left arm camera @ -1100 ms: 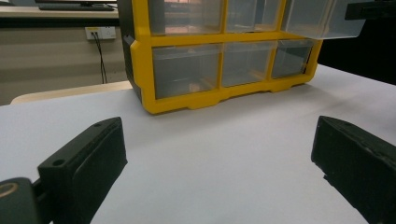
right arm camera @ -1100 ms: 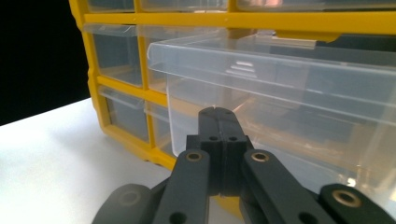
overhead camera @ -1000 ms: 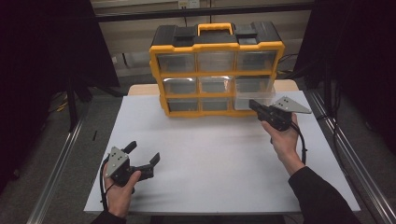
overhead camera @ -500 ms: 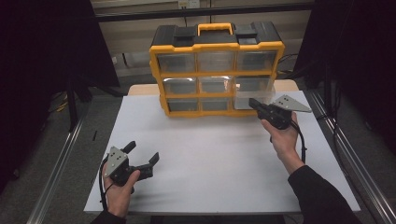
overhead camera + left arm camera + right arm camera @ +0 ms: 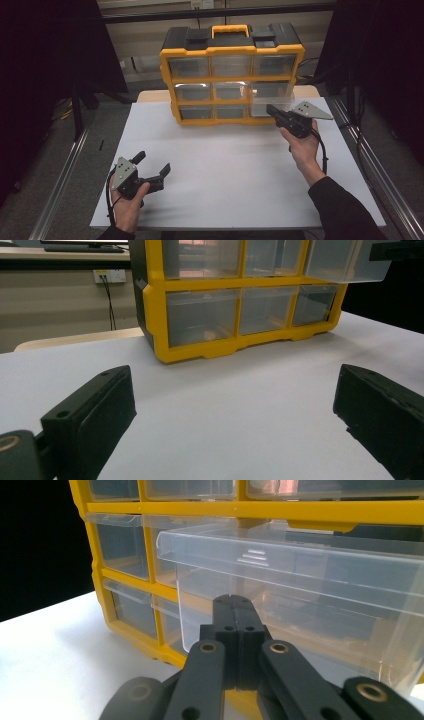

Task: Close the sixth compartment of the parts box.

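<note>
The right gripper [image 5: 272,109] is being held clenched, its two black jaws pressed flat together with no gap between them, and its tips are being set against the front of a clear drawer [image 5: 265,102]. Whether a thin lip of that drawer is being pinched between the jaws cannot be told, since the right gripper view shows only the closed tips lying on the clear front wall.

The white table [image 5: 225,200] is being used as the work surface. The yellow storage box [image 5: 232,50] is being stood upright at its far edge, drawer fronts turned towards the person, probably so that every drawer can be reached from the near side.

The drawer being worked on is in the middle row, at the right end. It is being held part of the way out of its slot, so its front sticks out past the yellow frame while the drawers around it sit flush. The gripper is being brought in level and low on that front, which suits pulling or pushing the drawer straight along its slot rather than lifting it.

The left gripper [image 5: 153,162] is being rested released, jaws spread wide with nothing between them, on the near left part of the table, well apart from the box. It is probably being parked there so as not to get in the way, as the box looks heavy enough to stand without bracing.
</note>
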`<state>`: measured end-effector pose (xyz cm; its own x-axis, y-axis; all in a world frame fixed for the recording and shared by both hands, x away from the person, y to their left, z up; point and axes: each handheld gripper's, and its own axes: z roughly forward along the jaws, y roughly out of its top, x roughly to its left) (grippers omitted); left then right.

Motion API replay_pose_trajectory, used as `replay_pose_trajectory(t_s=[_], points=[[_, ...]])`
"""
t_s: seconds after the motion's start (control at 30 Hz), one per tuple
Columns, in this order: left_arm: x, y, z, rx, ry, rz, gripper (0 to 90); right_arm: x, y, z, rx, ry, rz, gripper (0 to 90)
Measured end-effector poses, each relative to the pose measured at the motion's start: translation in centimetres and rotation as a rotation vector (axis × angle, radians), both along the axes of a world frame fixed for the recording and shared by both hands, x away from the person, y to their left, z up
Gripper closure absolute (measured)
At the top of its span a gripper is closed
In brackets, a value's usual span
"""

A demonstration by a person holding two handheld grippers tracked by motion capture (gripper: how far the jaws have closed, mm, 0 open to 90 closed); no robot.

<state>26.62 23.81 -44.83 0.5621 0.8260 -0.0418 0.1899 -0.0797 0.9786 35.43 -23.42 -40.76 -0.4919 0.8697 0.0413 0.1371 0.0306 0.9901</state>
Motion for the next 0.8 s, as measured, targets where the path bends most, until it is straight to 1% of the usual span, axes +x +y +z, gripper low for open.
replay_pose_trajectory(t_s=[0.2,0.23,0.27,0.3,0.33,0.37,0.43,0.47,0.6,0.8], points=[[-0.03,-0.05,0.01,-0.006,-0.001,0.008,3.4,0.25,-0.03,-0.02,0.002,-0.002,0.001,90.0],[0.01,-0.3,-0.06,-0.05,-0.003,0.028,3.4,0.25,-0.02,0.0,0.005,0.001,0.0,90.0],[0.01,-0.07,-0.03,-0.018,-0.001,0.021,3.4,0.26,-0.01,0.01,0.005,0.001,0.0,90.0],[-0.01,0.02,-0.01,-0.006,-0.001,0.015,3.5,0.26,-0.01,0.0,0.005,0.001,0.0,90.0],[-0.02,0.23,0.05,0.028,-0.002,0.008,3.5,0.27,-0.02,0.0,0.005,0.001,0.0,90.0],[-0.04,0.06,0.03,0.005,-0.004,0.012,3.5,0.27,-0.02,-0.01,0.006,0.002,0.0,90.0],[-0.06,0.07,0.05,0.009,-0.004,0.012,3.5,0.27,-0.01,-0.01,0.005,0.002,-0.003,90.0],[-0.05,0.0,0.03,0.0,-0.004,0.014,3.5,0.26,-0.01,-0.01,0.007,0.003,-0.006,90.0],[-0.02,-0.04,-0.02,-0.008,-0.001,0.01,3.5,0.32,-0.08,-0.02,0.006,0.001,-0.005,90.0],[0.02,0.02,-0.03,0.005,0.002,0.009,3.4,0.6,-0.05,-0.06,0.007,0.001,-0.007,90.0]])
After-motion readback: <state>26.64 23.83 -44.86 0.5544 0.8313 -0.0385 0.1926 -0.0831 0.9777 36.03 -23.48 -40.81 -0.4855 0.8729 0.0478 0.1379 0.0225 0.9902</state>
